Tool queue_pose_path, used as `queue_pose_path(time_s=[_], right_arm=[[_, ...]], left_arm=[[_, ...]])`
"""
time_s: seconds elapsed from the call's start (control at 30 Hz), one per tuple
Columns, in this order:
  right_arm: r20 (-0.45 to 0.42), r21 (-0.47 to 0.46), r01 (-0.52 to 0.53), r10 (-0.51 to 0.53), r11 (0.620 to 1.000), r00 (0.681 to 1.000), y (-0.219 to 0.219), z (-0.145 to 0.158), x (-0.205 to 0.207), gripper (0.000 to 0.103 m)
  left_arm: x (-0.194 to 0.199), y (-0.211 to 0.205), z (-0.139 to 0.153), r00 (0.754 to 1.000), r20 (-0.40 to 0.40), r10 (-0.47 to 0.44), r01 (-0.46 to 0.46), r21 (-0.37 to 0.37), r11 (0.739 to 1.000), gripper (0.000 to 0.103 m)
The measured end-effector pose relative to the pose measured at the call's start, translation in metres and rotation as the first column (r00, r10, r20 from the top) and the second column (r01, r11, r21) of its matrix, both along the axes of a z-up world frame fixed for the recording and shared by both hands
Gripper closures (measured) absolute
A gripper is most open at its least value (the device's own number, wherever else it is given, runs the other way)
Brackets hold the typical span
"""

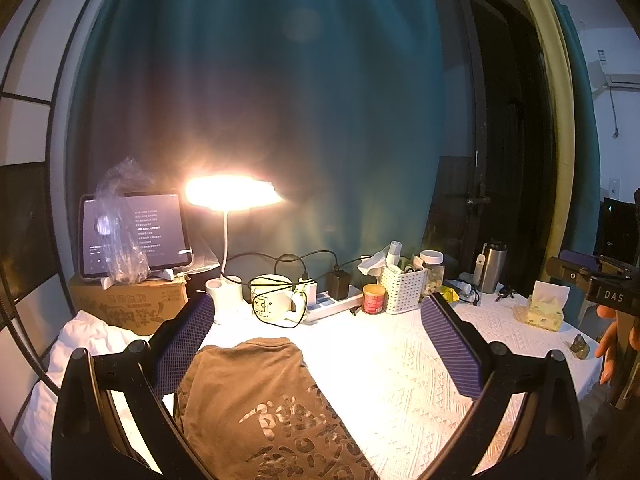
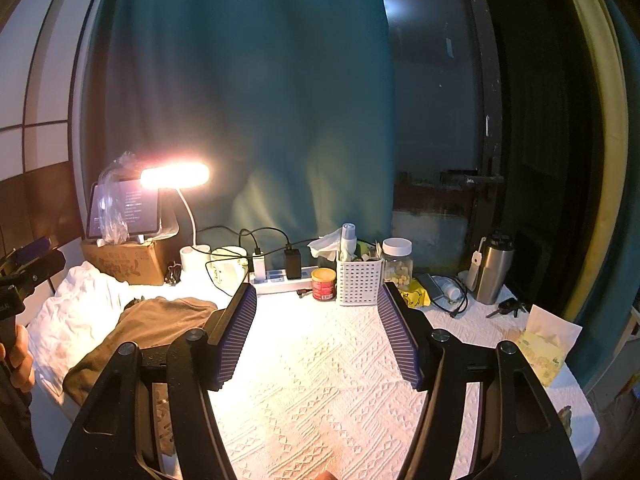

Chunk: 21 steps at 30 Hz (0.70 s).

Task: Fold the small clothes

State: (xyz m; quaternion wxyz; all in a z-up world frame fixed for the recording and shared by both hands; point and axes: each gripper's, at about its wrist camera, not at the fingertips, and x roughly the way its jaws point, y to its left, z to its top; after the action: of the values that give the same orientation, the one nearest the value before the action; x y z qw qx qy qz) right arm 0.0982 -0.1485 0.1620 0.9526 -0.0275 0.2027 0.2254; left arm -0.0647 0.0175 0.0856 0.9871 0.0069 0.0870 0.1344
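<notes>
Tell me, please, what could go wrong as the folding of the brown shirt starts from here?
1. The mug and its looped cable sit just beyond the shirt; a sweeping fold could snag them.
2. The shirt's left side lies on a white cloth, so the left gripper, open, might pinch both layers.
3. Lamp glare hides detail.

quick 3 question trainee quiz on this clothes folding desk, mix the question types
1. True or false: the left hand-held gripper is shut on the brown shirt.
2. Multiple choice: what stands right beside the red can on its right? A) white slotted basket B) steel flask C) tablet
3. Fill in: the desk lamp is switched ____.

Key: 1 false, both grippers are open and hold nothing; 2 A; 3 on.
</notes>
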Motion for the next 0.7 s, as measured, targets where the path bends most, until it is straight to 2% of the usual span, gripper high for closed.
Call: queue_pose_path(time_s=[0.7], right_arm=[[-0.007, -0.005, -0.002, 0.002, 1.0, 1.0, 0.0008, -0.0017, 0.0022, 0.037]], left_arm=[[0.0004, 0.0018, -0.0024, 1.0, -0.009, -0.004, 0.004, 0.002, 1.0, 0.001]])
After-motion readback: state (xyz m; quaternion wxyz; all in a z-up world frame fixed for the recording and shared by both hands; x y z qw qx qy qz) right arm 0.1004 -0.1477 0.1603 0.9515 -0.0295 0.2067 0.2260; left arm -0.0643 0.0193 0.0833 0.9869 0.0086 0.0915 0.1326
